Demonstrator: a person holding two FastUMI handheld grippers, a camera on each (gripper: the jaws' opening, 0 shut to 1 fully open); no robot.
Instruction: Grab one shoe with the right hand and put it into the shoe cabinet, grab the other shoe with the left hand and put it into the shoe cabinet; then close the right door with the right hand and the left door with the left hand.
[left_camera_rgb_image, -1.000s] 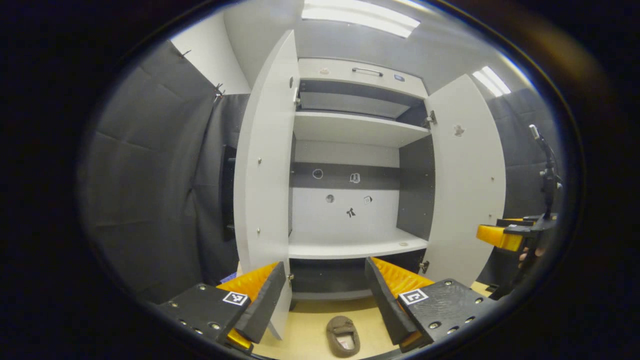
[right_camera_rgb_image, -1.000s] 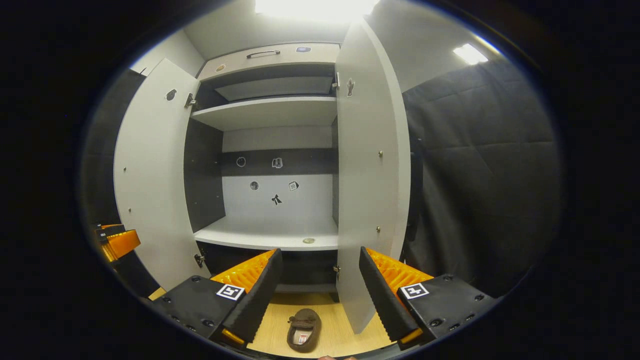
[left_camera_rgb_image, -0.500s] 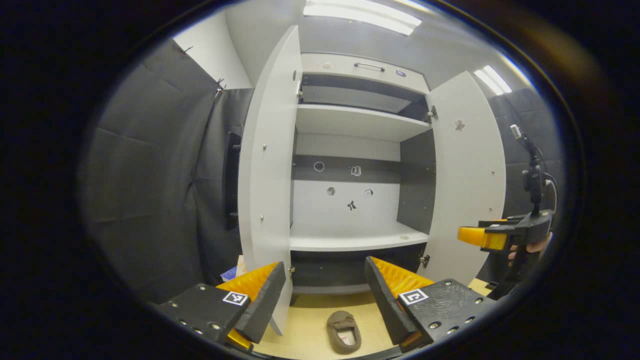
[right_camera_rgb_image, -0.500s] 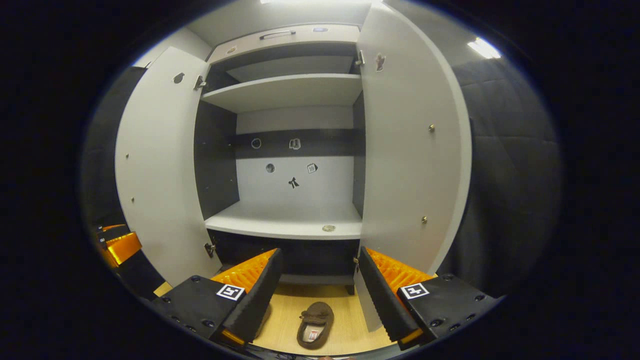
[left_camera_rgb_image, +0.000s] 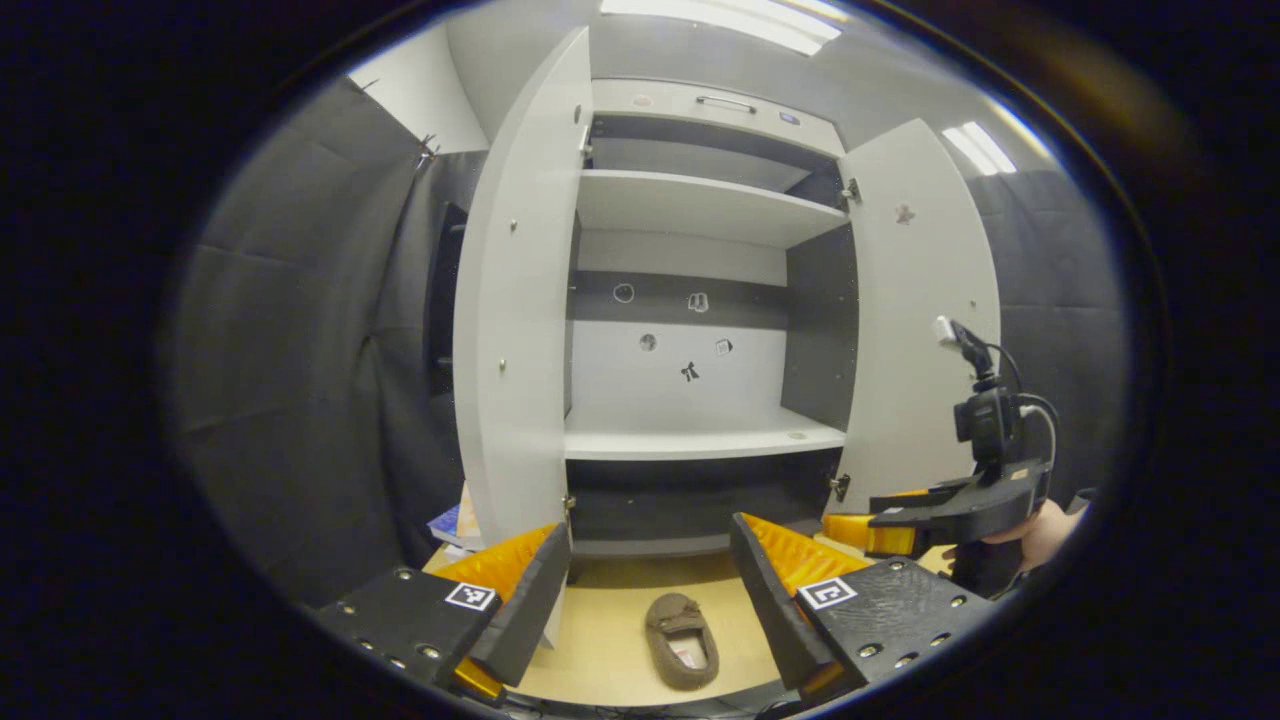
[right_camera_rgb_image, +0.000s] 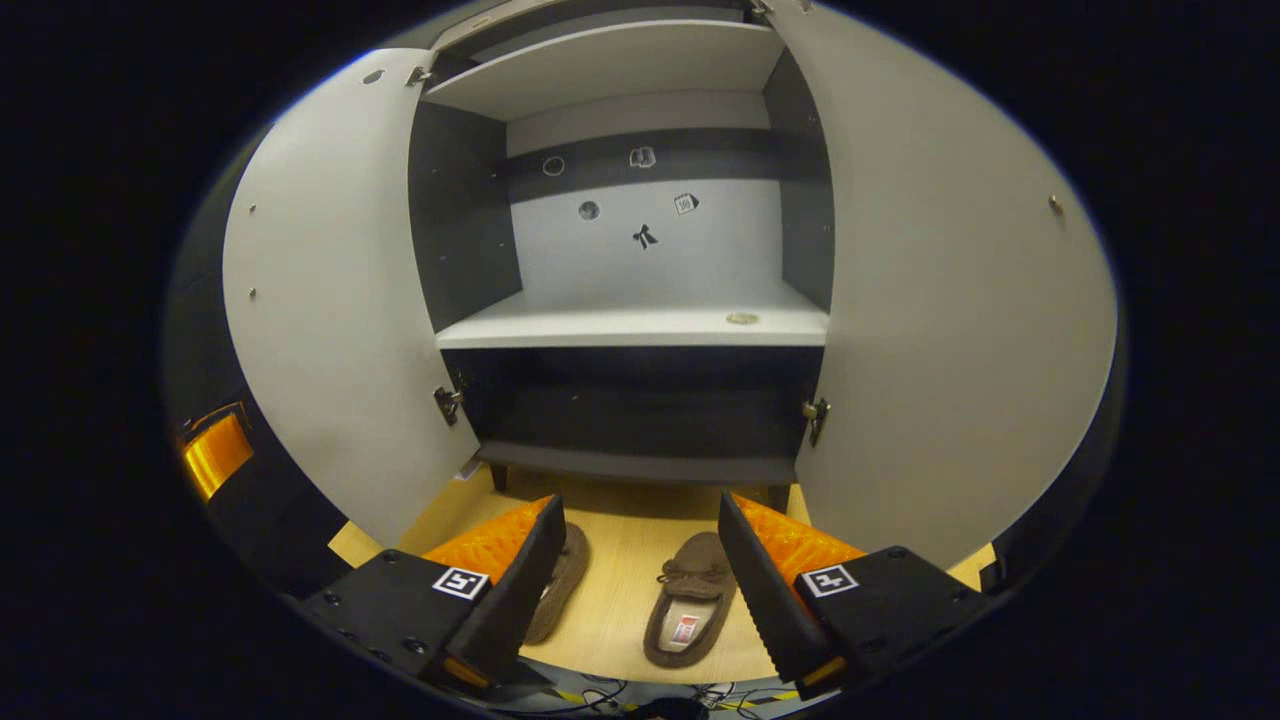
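Left gripper view: the left gripper (left_camera_rgb_image: 650, 590) sits at the bottom of the view, its two fingers (left_camera_rgb_image: 525, 605) spread wide apart with nothing between them. Between and beyond the fingers, a brown slipper (left_camera_rgb_image: 682, 640) lies on the light wooden floor (left_camera_rgb_image: 610, 640), toe toward the shoe cabinet (left_camera_rgb_image: 690, 300). The cabinet stands ahead with both doors swung outward: the left door (left_camera_rgb_image: 515, 300) seen nearly edge-on, the right door (left_camera_rgb_image: 915, 330) angled open. A pale middle shelf (left_camera_rgb_image: 690, 440) carries a small round object (left_camera_rgb_image: 797, 436); below it is a dark lower compartment (left_camera_rgb_image: 690, 495), and small stickers (left_camera_rgb_image: 688, 372) mark the back panel. At right, the right gripper (left_camera_rgb_image: 880, 532), topped by a camera mount, is held in a hand (left_camera_rgb_image: 1030, 535) low beside the right door; whether its fingers are apart cannot be told here. Books or papers (left_camera_rgb_image: 455, 522) lie at the foot of the left door.

Right gripper view: the right gripper (right_camera_rgb_image: 640, 590) is lowered toward the floor (right_camera_rgb_image: 625, 600), fingers (right_camera_rgb_image: 515, 600) wide apart and holding nothing. Two brown slippers lie side by side in front of the cabinet's base: one slipper (right_camera_rgb_image: 692, 598) in the gap between the fingers, the other slipper (right_camera_rgb_image: 560, 585) partly hidden behind the left-hand finger. The lower compartment (right_camera_rgb_image: 640, 410) stands open, framed by both open doors. Part of the left gripper (right_camera_rgb_image: 215, 455) appears at the far left edge.
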